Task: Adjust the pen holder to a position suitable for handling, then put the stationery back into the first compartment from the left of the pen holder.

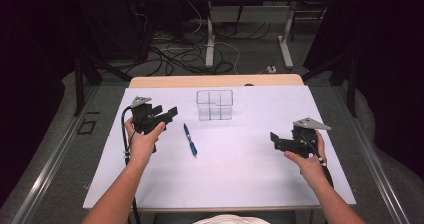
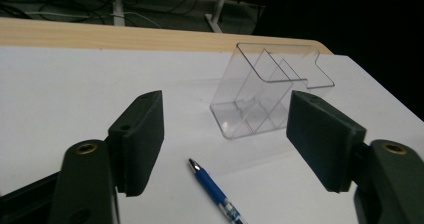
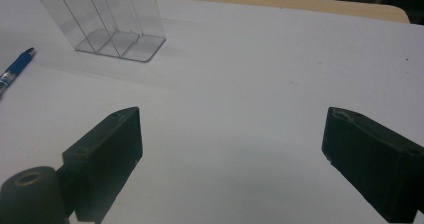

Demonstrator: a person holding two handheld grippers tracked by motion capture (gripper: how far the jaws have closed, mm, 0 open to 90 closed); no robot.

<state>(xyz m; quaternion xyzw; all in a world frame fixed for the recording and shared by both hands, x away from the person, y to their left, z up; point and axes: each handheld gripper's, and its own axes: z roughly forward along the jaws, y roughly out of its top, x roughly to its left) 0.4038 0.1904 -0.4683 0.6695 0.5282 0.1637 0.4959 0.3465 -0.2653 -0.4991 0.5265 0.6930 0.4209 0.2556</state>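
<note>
Surface: white sheet over a wooden bench, dark room behind with cables on the floor.
Pen: I see a blue pen lying flat on the sheet, between my two hands and nearer the left one, its tip pointing toward the far edge.
Holder: a clear plastic holder with dividers stands upright beyond the pen, apart from it and not touching.
Left gripper: my left gripper hovers just left of the pen, aimed toward the holder; its fingers are spread and nothing sits between them. In the left gripper view the pen lies low between the two fingers, off to the near side.
Right gripper: my right gripper hangs over bare sheet, well apart from the pen, fingers spread wide and holding nothing.
Step in hand: I judge this to be the approach to pick up the pen with the left gripper.
Doing it well: I would turn the wrist so the fingers straddle the barrel crosswise, come down near its middle, and pinch only once both pads flank it.
Risk: a slanted squeeze could roll the pen away; keep the holder unbumped.
</note>
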